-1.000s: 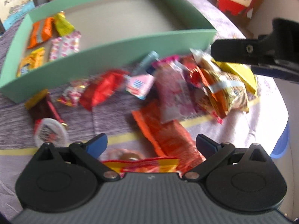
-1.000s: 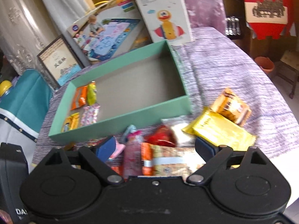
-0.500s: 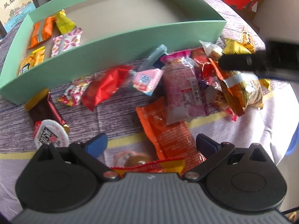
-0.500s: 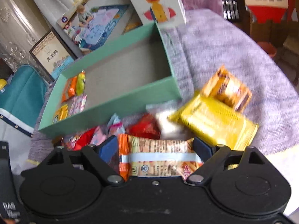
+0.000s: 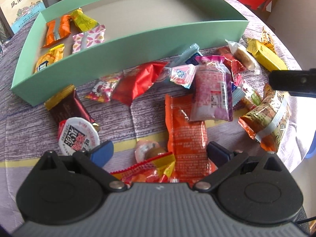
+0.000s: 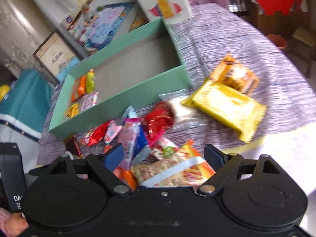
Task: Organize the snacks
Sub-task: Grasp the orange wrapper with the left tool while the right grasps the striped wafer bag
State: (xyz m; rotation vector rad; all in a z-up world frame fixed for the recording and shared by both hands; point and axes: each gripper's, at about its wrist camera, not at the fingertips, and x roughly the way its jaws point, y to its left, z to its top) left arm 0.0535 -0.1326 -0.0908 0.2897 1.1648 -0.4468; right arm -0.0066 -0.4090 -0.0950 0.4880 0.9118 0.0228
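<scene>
A green box (image 5: 128,51) stands on the purple cloth, with several wrapped snacks in its left end. In front of it lies a loose pile: a pink packet (image 5: 211,90), a red wrapper (image 5: 136,83), a long orange packet (image 5: 185,134) and a patterned packet with a pale blue band (image 5: 266,118). My left gripper (image 5: 160,154) is open above the near end of the orange packet. My right gripper (image 6: 165,156) is open, low over the banded packet (image 6: 173,173), which lies between its jaws. One of its fingers (image 5: 290,82) shows above that packet.
A yellow packet (image 6: 227,106) and a small orange pack (image 6: 233,73) lie right of the box. A round lidded cup (image 5: 78,136) and a brown bar (image 5: 67,106) lie at the left. Picture boxes (image 6: 104,25) lean behind. The cloth's edge runs close on the right.
The right gripper has come down and forward over the banded packet. The left gripper has shifted slightly, so the pile sits nearer and sharper in its view.
</scene>
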